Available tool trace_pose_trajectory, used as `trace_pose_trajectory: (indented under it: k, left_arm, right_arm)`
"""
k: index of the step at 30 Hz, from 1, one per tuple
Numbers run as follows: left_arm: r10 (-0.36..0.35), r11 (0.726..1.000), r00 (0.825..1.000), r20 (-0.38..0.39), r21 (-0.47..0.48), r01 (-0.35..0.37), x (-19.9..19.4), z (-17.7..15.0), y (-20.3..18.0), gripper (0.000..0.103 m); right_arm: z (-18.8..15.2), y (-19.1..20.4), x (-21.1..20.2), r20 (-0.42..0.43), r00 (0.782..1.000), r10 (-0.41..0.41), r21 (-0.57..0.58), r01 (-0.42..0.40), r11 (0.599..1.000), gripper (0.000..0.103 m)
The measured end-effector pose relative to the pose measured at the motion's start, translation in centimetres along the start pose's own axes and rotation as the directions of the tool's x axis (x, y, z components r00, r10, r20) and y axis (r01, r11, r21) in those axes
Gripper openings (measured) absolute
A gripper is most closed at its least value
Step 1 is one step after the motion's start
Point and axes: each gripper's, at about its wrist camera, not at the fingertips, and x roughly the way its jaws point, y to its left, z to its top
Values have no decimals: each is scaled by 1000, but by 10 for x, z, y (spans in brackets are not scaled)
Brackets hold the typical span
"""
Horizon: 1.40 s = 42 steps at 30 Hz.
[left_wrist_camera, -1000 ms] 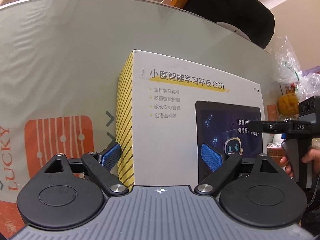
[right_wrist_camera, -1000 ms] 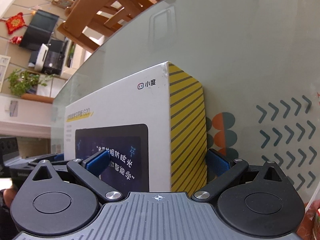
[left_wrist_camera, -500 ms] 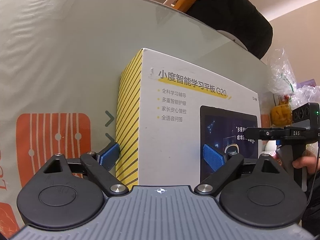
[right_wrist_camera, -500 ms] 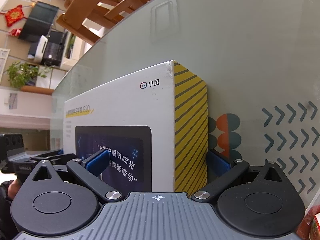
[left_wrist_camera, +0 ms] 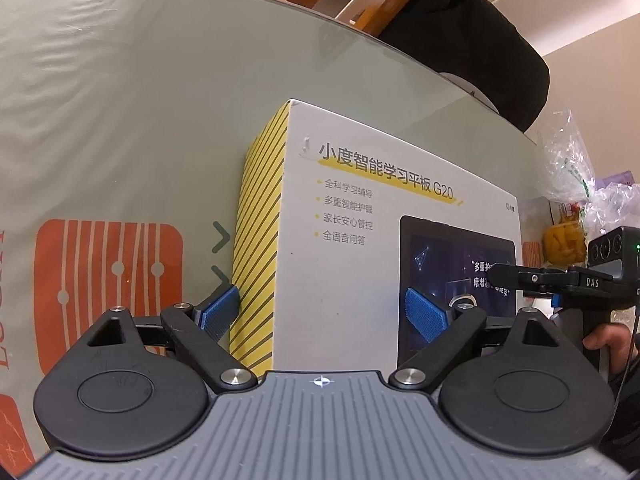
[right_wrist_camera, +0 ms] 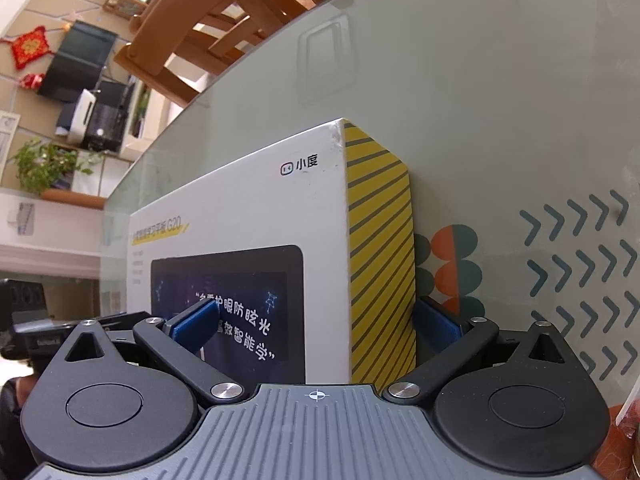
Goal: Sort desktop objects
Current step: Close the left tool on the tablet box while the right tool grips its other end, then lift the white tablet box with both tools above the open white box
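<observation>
Your left gripper (left_wrist_camera: 326, 314) clamps the tablet box (left_wrist_camera: 360, 264) at its left striped end; your right gripper (right_wrist_camera: 316, 332) clamps the opposite end. Box stands upright on the glass desk (left_wrist_camera: 140, 120).

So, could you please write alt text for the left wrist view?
The left gripper straddles the yellow-striped end of a white tablet box, blue pads either side, on a glass-topped table. At far right, the right gripper reaches the box's other end.

Wooden chair (right_wrist_camera: 224, 36) behind glass table (left_wrist_camera: 160, 92); potted plant (right_wrist_camera: 44, 164).
</observation>
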Motion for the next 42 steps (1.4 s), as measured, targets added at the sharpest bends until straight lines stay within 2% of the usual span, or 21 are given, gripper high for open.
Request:
trace_pose_trajectory:
  k: [10,17,24,32,42]
  left_arm:
    - [49,996,998,30,72,-51,-16,3,-16,101]
    - [60,994,997,53,86,-65,-37,3,-26,102]
    - [78,992,993,88,95,-87,-65,-7,-33,103]
    - [93,991,989,117,81,-103,-104,-39,-32,103]
    - [148,983,974,172,82,-164,-151,-98,-33,103]
  right_arm:
    - [-5,20,-3,33,998,-54,-13,55,998,103]
    - [-6,40,-17,72,995,-66,-43,69,997,103]
    - [-14,68,-27,74,995,-73,-91,79,993,103]
    - [-36,101,-36,75,995,-70,-144,81,986,103]
    - [-77,131,-43,57,998,-41,-194,51,980,103]
